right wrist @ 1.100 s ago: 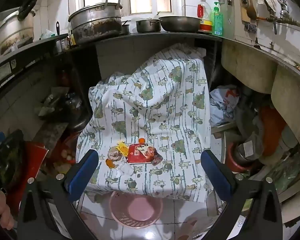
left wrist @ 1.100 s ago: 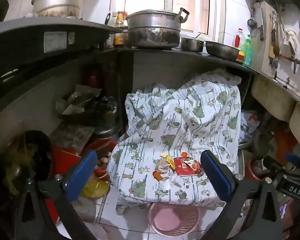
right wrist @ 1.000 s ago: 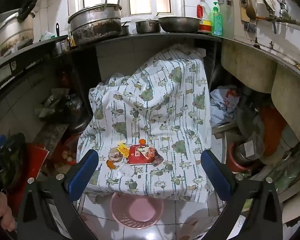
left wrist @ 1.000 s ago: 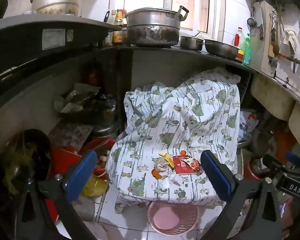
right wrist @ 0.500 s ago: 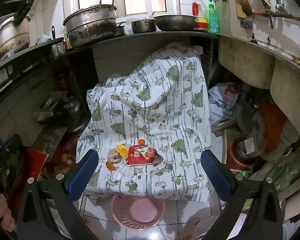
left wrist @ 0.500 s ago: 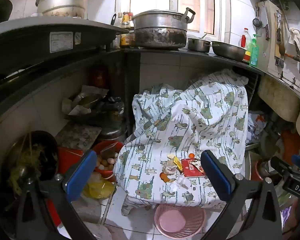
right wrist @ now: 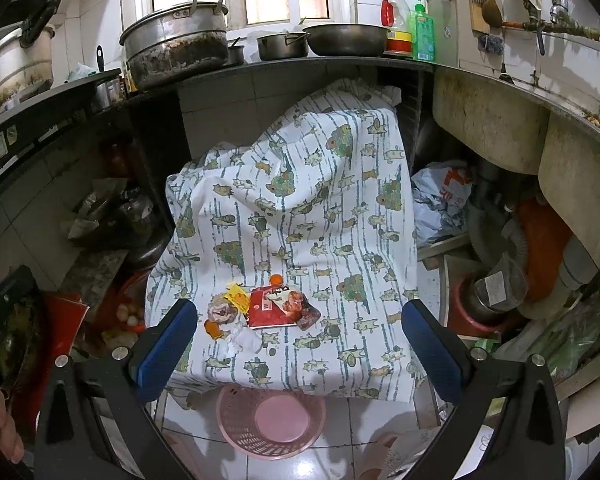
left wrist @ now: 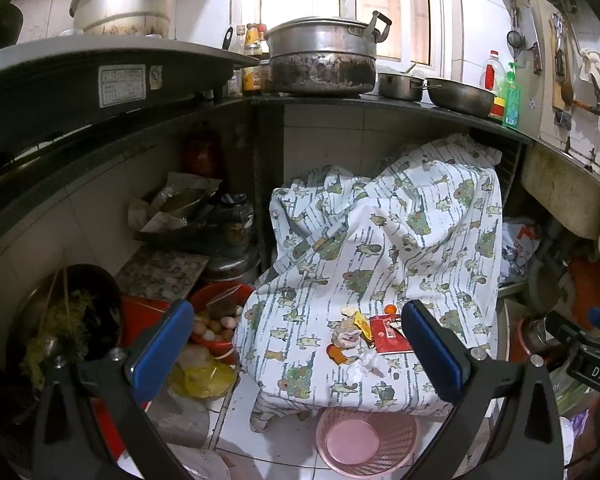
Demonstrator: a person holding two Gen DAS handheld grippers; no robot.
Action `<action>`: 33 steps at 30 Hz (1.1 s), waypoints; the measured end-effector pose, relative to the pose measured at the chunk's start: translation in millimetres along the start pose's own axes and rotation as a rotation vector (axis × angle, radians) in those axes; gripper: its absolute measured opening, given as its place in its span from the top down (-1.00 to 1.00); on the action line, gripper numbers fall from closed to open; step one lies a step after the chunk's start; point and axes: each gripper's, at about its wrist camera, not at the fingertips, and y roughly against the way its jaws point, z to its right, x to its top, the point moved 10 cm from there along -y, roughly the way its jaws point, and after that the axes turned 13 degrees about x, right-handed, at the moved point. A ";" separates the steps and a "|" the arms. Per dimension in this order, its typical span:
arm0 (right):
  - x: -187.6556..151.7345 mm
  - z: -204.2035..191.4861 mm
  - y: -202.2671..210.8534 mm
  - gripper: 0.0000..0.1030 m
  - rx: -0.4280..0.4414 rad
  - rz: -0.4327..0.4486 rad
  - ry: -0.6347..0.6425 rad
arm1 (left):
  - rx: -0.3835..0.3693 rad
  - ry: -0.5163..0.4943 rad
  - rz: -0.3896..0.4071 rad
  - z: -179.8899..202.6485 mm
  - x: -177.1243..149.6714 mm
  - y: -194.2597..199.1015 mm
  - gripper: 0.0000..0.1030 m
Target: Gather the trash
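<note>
The trash point(right wrist: 260, 312) lies in a small heap on the cloth point(right wrist: 300, 208), ahead of and between my right gripper's point(right wrist: 300, 340) fingers; from my left gripper point(left wrist: 298, 344) it sits ahead and toward the right finger. The red wrapper point(right wrist: 270, 308) is in the middle, with a yellow scrap point(right wrist: 236, 298) and an orange peel point(right wrist: 212, 328) to its left and white tissue point(right wrist: 244, 338) nearest me. Over the last second both views have shifted only slightly, the left one a little more, and the heap looks unchanged. So I judge that nothing is collected yet and I am only lining up. Both grippers are spread wide and hold nothing. The pink basket point(right wrist: 270, 420) stands on the floor just below the cloth's front edge, under my fingers.

The cloth hides whatever it covers. The crumpled piece beside the yellow scrap is too small to name, and the dark end of the wrapper is unclear. In the left view my right finger cuts off the wrapper's corner.
</note>
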 end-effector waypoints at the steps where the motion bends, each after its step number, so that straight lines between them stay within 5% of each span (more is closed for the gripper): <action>1: 0.4 -0.2 0.2 -1.00 0.000 -0.001 -0.001 | 0.000 0.001 0.000 -0.2 -0.1 0.0 -1.00; 33: -3.8 -2.9 -5.8 -1.00 -0.004 -0.015 0.002 | 0.049 0.002 0.017 -11.8 0.3 0.0 -1.00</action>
